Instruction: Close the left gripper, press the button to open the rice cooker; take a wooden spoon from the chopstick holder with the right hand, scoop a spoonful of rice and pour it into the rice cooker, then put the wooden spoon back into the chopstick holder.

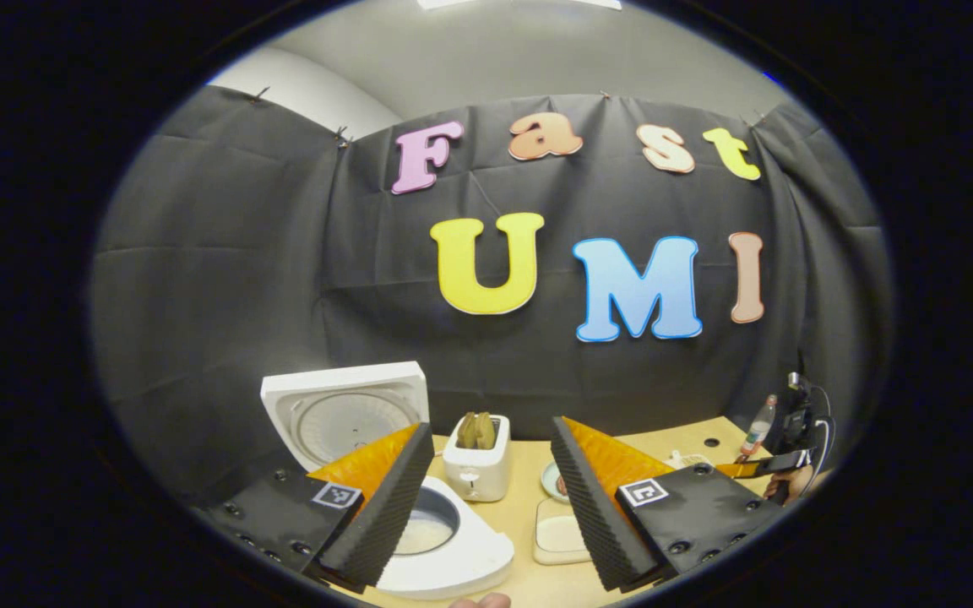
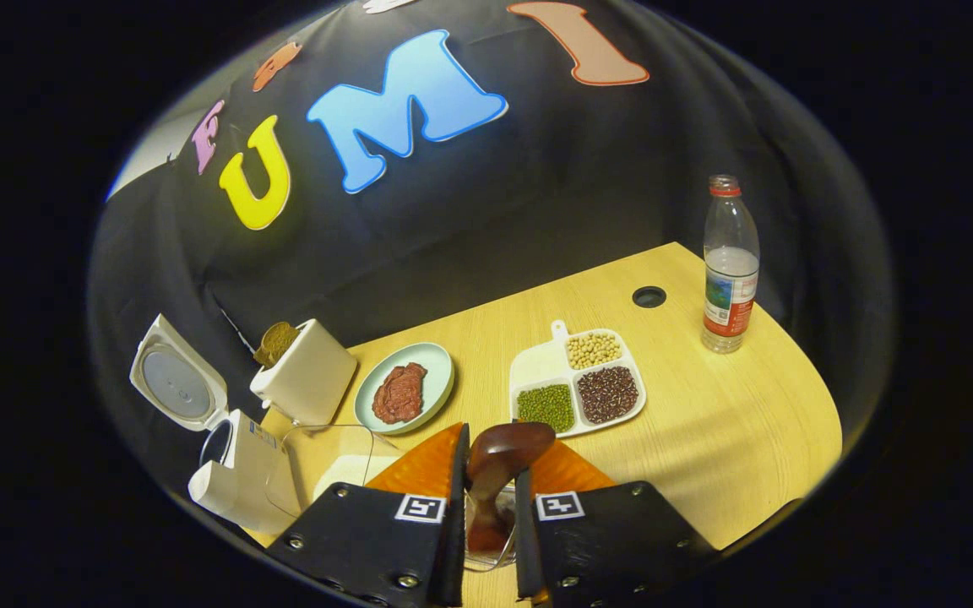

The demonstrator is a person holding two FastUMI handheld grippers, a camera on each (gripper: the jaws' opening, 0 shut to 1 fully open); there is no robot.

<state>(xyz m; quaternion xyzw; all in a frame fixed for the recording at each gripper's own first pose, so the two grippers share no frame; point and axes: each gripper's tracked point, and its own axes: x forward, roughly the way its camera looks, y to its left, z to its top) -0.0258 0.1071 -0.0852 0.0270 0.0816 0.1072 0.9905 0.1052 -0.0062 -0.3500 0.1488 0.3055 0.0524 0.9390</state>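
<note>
The white rice cooker [image 1: 453, 557] stands open with its lid [image 1: 343, 414] tipped back, and white rice shows in the pot [image 1: 429, 530]. My left gripper [image 1: 491, 426] is open above the table, its fingers wide apart with nothing between them. My right gripper [image 2: 493, 456] is shut on the dark wooden spoon [image 2: 503, 447], which stands upright with its bowl up in the clear glass chopstick holder [image 2: 486, 536]. The open cooker [image 2: 237, 477] lies to that gripper's left. A clear box of rice [image 2: 347, 469] sits beside it, also seen as a box of rice [image 1: 561, 536].
A white toaster [image 1: 476, 460] with bread stands behind the cooker. A pale green plate of meat [image 2: 406, 393], a divided tray of beans [image 2: 579, 384] and a water bottle [image 2: 730, 270] sit on the wooden table [image 2: 723, 422]. A hand holds the other gripper [image 1: 790, 443] far right.
</note>
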